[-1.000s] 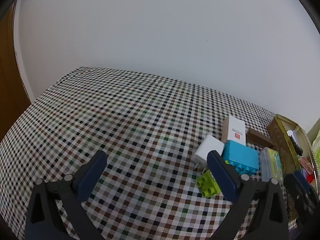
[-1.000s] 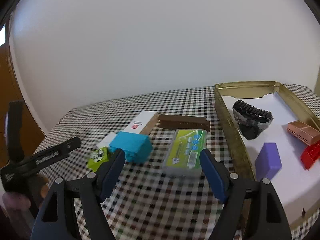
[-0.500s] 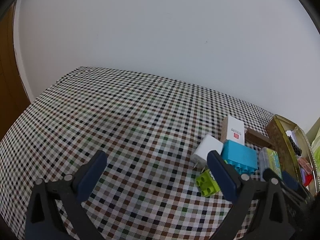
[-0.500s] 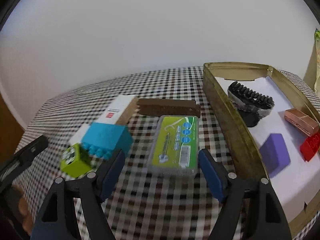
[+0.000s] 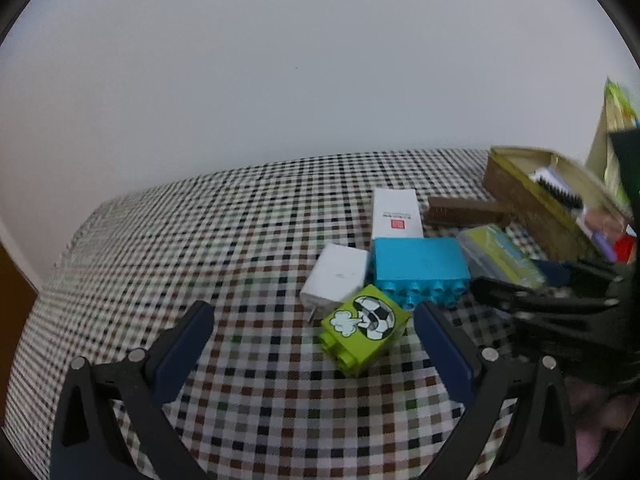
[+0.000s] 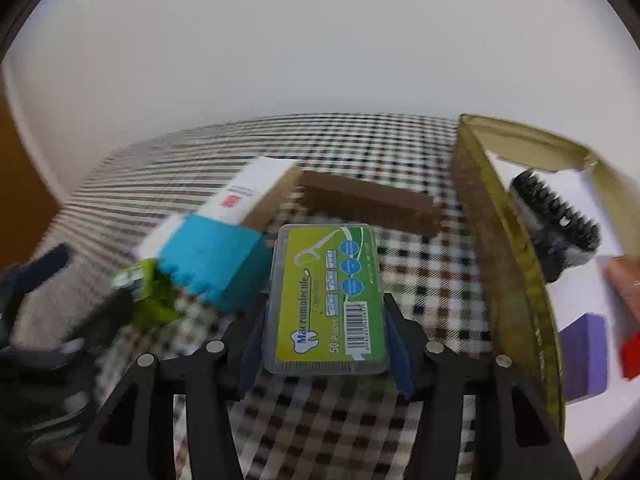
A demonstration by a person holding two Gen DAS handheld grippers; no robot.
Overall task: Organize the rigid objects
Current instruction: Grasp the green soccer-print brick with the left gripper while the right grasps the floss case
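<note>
While clamped only by its near end in the right claw (image 6: 326, 354), risks tilting the green-labelled clear plastic floss-pick box (image 6: 328, 300) against the gold tin tray's wall (image 6: 508, 248); left claw (image 5: 314, 338) wide, empty.

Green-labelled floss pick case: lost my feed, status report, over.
Right claw shut on green-labelled clear plastic floss pick case. Left claw open, facing lime toy brick. Blue toy brick close beside case; gold tin tray to its right.

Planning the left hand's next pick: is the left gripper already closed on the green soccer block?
No, the left gripper is open, its fingers standing clear on either side of the green soccer block.
</note>
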